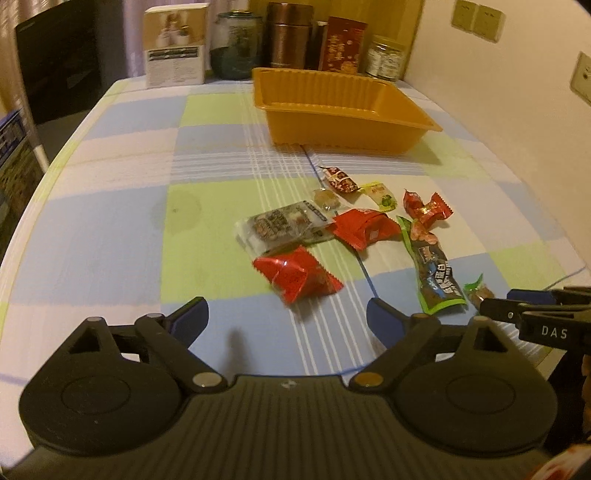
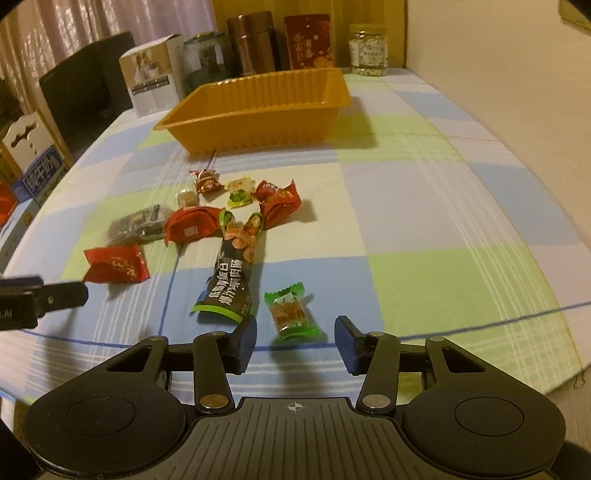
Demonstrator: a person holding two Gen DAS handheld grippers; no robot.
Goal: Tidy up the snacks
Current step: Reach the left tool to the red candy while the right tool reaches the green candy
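Checked cloth on desk (image 1: 122, 206), blue, green, white squares. Ribbed orange plastic tray (image 1: 343, 110) at the far side, nothing showing inside. Snacks scattered in front of it: glossy red foil pack (image 1: 295, 277), clear pack with dark print (image 1: 277, 229), long dark stick pack (image 2: 231, 284) with green edges and Chinese lettering, small green-wrapped sweet (image 2: 291, 314). Left gripper (image 1: 288, 321) spread wide, nothing between its blue pads, red pack just ahead. Right gripper (image 2: 295, 341) partly spread, sweet lying between the pads, not pinched; "DAS" printed on its side. Behind the tray: white box (image 1: 175, 44), copper tin (image 1: 290, 35), red tin (image 2: 308, 40) with gold characters, glass jar (image 2: 369, 50).
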